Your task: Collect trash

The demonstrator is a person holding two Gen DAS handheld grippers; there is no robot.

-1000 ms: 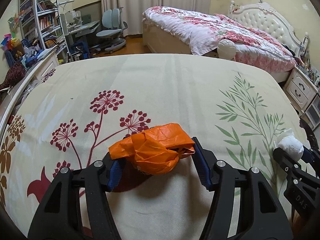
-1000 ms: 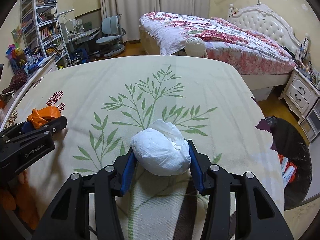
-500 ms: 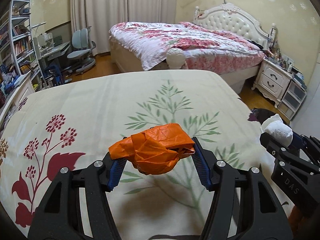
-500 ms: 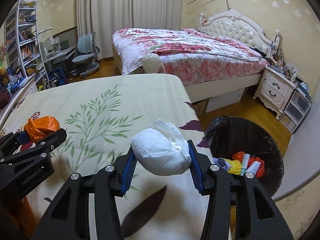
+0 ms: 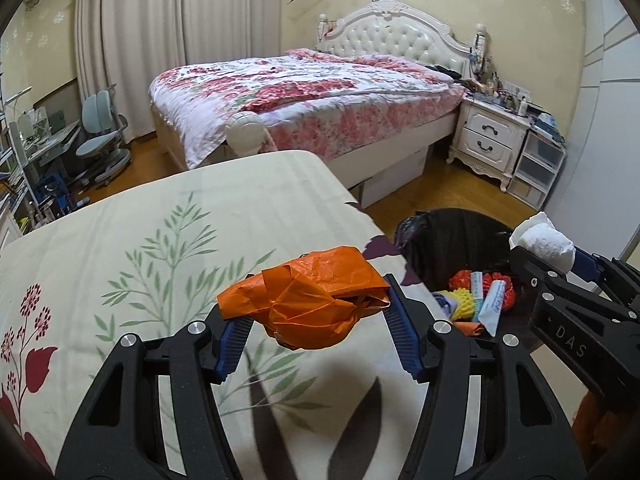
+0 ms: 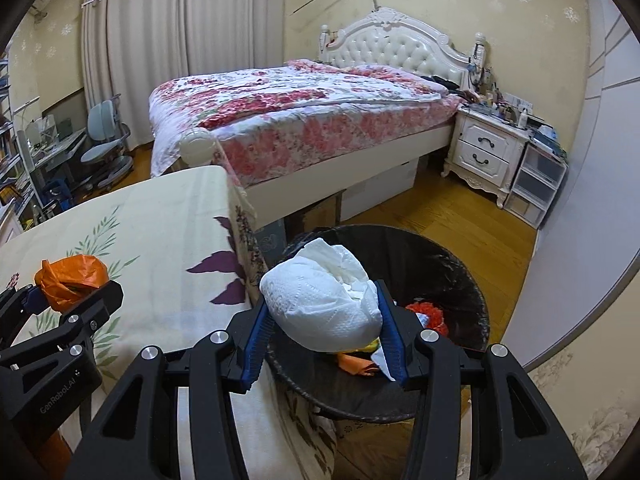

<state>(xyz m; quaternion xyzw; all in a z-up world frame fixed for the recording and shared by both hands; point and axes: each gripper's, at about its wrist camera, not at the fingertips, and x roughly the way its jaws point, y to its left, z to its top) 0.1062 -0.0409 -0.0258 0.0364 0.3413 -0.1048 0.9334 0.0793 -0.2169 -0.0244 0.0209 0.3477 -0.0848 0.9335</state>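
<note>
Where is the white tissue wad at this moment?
In the right wrist view, the white tissue wad sits clamped in the right gripper, held above the black trash bin beside the floral bed.

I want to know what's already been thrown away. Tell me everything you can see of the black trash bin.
The trash bin is round, lined with a crinkled black bag, and stands on the wooden floor against the edge of the leaf-print bedspread. It is open-topped and partly filled: red, yellow and orange scraps and white tubes lie inside. The right gripper holds a white paper wad over its mouth, apart from it.
</note>
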